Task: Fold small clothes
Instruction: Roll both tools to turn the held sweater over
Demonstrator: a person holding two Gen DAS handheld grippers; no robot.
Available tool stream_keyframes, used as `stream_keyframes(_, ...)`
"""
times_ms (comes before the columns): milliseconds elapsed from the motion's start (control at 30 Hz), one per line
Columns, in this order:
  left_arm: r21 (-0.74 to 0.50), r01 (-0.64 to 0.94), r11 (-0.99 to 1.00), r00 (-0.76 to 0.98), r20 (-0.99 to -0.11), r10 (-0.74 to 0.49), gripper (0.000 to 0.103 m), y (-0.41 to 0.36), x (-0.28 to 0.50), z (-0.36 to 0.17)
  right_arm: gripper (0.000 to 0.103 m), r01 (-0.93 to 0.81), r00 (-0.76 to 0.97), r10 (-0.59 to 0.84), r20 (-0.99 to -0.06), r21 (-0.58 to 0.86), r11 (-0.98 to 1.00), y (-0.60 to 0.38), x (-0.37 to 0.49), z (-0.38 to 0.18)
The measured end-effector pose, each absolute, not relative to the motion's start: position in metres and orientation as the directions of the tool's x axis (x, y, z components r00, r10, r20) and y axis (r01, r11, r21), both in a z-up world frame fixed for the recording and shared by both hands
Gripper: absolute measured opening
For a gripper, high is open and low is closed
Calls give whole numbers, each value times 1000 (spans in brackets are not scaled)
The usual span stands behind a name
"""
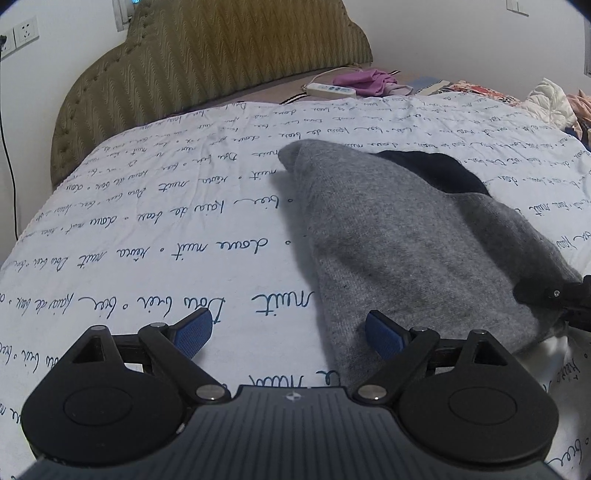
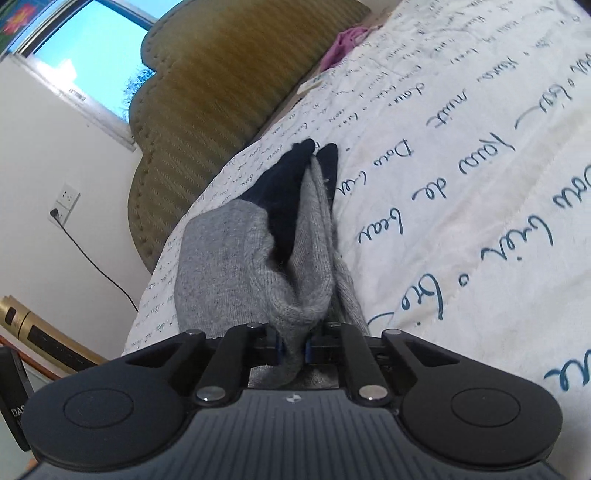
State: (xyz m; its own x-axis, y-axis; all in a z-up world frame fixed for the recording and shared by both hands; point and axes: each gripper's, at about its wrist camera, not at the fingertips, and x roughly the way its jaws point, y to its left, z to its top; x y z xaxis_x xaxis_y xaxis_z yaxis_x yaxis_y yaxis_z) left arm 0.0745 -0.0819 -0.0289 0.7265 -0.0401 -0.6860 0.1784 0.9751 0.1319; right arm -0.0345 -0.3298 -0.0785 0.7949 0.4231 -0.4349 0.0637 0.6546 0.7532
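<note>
The right gripper (image 2: 293, 349) is pinching the grey sock (image 2: 236, 258) lying on the bed sheet (image 2: 461, 184); the left gripper (image 1: 288, 334) is hovering wide open, probably needing to grab its near edge.

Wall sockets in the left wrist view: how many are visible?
2. One white wall socket is at the upper left, beside the padded headboard; another white socket, with a black cable plugged in, is partly cut off at the left edge.
</note>
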Motion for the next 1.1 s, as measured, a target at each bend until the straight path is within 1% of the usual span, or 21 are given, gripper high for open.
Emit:
stream_keyframes(267, 143, 155, 977, 728, -686, -15, 92, -73, 77, -31, 8, 59, 780, 442, -443, 756, 652, -320, -33, -76)
stream_keyframes(400, 147, 132, 980, 719, -695, 7, 92, -65, 82, -32, 8, 61, 780, 416, -469, 717, 695, -316, -33, -72)
stream_keyframes(500, 146, 128, 981, 719, -695, 10, 92, -61, 82, -31, 8, 84, 776, 425, -466, 744, 662, -324, -32, -78)
stream_keyframes(600, 151, 140, 978, 721, -692, 4, 92, -60, 83, -28, 10, 65, 767, 446, -460, 748, 660, -328, -33, -78)
stream_keyframes(700, 128, 161, 979, 721, -692, -28, 92, -62, 91, -22, 15, 34, 752, 469, -463, 738, 674, -332, -29, -73)
stream_keyframes(767, 104, 172, 980, 718, -694, -53, 92, -64, 99, -17, 22, 17, 745, 484, -458, 739, 674, -338, -25, -71)
stream_keyframes(800, 87, 182, 979, 717, -693, -72, 92, -65, 104, -14, 30, 3, 740, 497, -454, 740, 672, -341, -23, -69)
stream_keyframes(833, 74, 193, 978, 717, -691, -90, 92, -66, 108, -11, 41, -18, 731, 513, -450, 739, 673, -343, -21, -67)
stream_keyframes(900, 62, 203, 977, 722, -683, -107, 94, -69, 118, -7, 49, -63, 724, 528, -444, 719, 692, -348, -20, -60)
stream_keyframes(1100, 81, 213, 974, 747, -656, -109, 96, -86, 158, -1, 51, -103, 732, 484, -480, 623, 775, -357, -1, -39)
